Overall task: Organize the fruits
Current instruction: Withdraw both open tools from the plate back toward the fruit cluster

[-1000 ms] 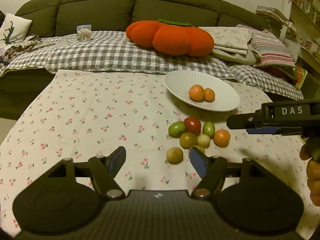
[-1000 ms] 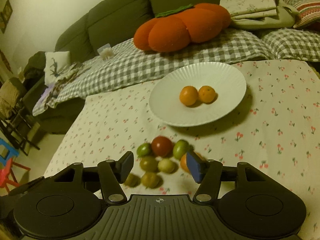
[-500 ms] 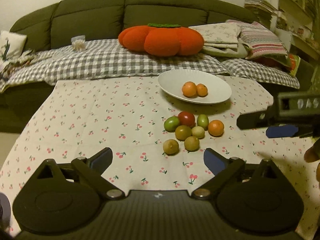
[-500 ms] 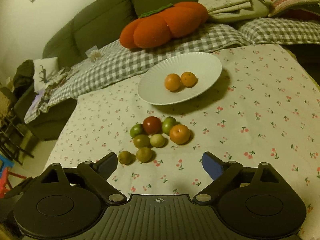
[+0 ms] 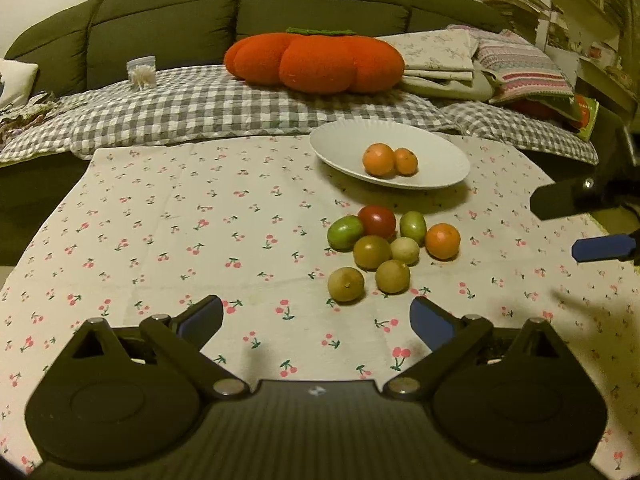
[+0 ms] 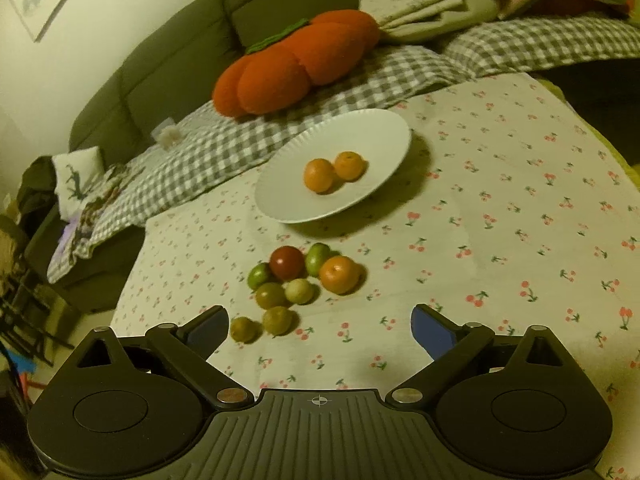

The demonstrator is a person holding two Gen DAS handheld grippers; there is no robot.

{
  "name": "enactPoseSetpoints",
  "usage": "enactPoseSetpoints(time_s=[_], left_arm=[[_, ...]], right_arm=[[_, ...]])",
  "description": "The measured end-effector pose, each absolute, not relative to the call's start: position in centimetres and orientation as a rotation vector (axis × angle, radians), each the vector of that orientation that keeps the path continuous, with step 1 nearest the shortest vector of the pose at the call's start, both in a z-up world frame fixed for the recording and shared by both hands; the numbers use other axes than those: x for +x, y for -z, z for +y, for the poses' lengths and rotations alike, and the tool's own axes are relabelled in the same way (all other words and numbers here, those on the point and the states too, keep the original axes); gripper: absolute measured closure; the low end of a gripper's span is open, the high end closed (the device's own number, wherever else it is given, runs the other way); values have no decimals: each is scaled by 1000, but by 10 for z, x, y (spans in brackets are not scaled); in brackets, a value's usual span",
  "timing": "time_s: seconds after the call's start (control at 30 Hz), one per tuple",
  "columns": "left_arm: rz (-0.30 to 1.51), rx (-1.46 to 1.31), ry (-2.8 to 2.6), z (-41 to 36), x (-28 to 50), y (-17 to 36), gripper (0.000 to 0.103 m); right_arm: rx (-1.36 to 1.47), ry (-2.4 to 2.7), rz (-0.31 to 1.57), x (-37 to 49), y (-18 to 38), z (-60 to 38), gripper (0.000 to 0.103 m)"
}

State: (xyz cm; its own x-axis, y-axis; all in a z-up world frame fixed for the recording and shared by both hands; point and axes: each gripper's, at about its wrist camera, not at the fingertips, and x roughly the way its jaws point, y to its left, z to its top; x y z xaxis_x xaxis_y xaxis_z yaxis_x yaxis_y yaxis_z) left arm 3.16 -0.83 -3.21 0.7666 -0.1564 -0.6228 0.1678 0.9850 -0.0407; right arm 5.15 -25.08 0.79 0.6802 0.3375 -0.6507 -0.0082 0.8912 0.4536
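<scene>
- Black housing across the bottom of both wrist views, hiding the near edge of the cherry-print tablecloth (image 5: 168, 216).
- Right gripper (image 5: 576, 220) cut off by the right edge of the left wrist view; only its two fingertips showing, no lettering readable on it.
- Left gripper (image 5: 316, 316) spread wide, just opened further, nothing between the blue pads, clear of the fruit.
- Right gripper spread wide in its own view too (image 6: 318, 326), just opened further, holding nothing, the nearest yellow-green fruit (image 6: 244, 330) just beside the left pad.
- Two oranges (image 5: 389, 159) touching each other on the white plate (image 5: 340, 148).
- Cluster of eight loose fruits (image 5: 394, 246) on the cloth, near the plate: red, greens, yellow-greens, one orange (image 5: 442, 241).
</scene>
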Motion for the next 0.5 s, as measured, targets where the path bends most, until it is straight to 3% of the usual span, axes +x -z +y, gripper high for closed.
enactPoseSetpoints(time_s=[0.27,0.5], left_arm=[[661,20,182,-11,47,42,7],[670,2,191,-11,61,51,24]], right_arm=[[450,-205,829,54,-4,-249,4],[434,-206,834,56,-2,-248,4]])
